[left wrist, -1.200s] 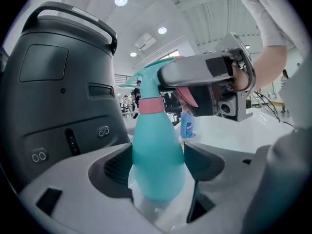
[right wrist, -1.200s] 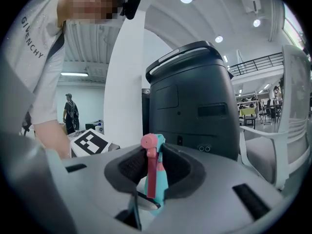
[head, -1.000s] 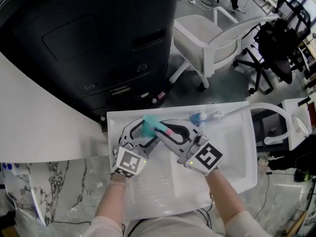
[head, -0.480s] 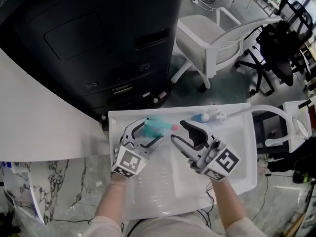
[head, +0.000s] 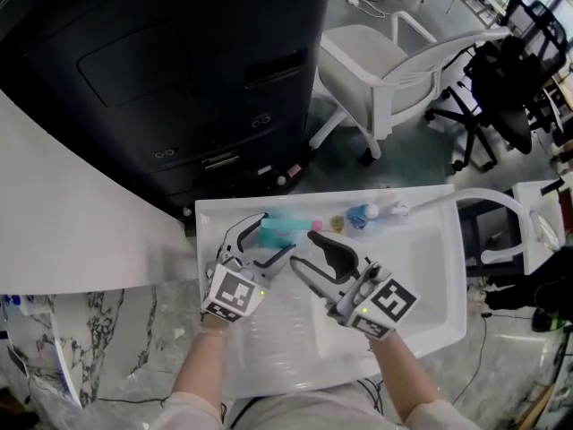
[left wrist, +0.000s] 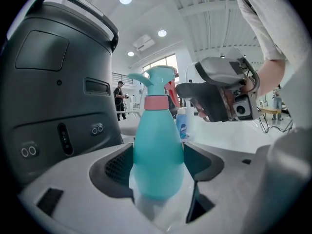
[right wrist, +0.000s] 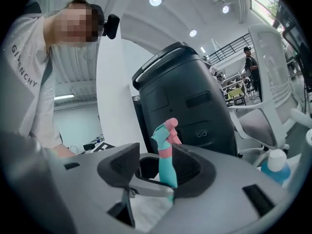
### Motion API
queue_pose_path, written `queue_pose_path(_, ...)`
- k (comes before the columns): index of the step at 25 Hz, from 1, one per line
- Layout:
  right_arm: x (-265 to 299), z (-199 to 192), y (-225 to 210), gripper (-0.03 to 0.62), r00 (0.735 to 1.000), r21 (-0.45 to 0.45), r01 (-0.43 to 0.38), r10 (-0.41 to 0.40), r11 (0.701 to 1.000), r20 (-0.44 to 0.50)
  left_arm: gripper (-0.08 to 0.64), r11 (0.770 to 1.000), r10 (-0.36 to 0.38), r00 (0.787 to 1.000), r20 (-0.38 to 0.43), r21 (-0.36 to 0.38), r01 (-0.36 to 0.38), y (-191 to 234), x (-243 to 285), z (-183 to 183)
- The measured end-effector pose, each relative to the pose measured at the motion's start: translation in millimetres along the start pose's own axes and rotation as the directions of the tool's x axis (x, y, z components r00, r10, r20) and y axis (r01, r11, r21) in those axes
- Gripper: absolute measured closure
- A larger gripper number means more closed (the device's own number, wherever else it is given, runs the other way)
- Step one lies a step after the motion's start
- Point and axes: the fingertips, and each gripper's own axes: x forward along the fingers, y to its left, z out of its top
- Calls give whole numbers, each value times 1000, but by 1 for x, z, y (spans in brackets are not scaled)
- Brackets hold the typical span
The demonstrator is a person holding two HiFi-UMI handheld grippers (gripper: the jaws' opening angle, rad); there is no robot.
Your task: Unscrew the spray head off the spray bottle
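Head view: The spray bottle (head: 285, 231) lies on its side just above the white bench (head: 430, 267), near the far edge and left of its middle. The left tongs (head: 271, 238) are clamped across its teal body. A pink collar (head: 315, 228) marks the neck, which points toward the right edge. The right tongs (head: 304, 250) stand just beside the neck with jaws apart. A small blue bottle (head: 362, 213) stands at the far edge, right of the middle. A black cabinet (head: 179, 79) stands beyond the far edge, with a white chair (head: 385, 70) to its right.

Left gripper view: Both pads press on the sides of the teal body, which fills the gap between them. The spray head (left wrist: 153, 77) sits on the neck above the pink collar. The right tongs hang close to the right of the head; I cannot tell whether they touch it.

Right gripper view: The jaws have just been opening and stand apart. The spray head and collar show in the gap between them, with neither pad pressing on them. A person's white sleeve (right wrist: 29, 106) fills the left side.
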Motion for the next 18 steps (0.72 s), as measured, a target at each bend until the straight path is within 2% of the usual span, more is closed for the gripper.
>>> queue_pose_path(3, 3, 4, -2, 349, 1000, 14, 13, -14, 1000, 16, 233, 1000, 0, 1000, 0, 2, 0, 0, 0, 1)
queue_pose_path(10, 26, 17, 0, 246, 999, 51, -26, 25, 998, 25, 233, 1000, -1, 1000, 3, 7, 1, 0, -1, 3)
queue_pose_path(14, 43, 21, 3, 231, 1000, 46, -20, 19, 999, 8, 233, 1000, -1, 1000, 3, 12, 1, 0, -1, 3)
queue_pose_path(18, 56, 18, 9, 238, 999, -38, -6, 4, 999, -50, 233, 1000, -6, 1000, -17, 6, 6, -2, 0, -6)
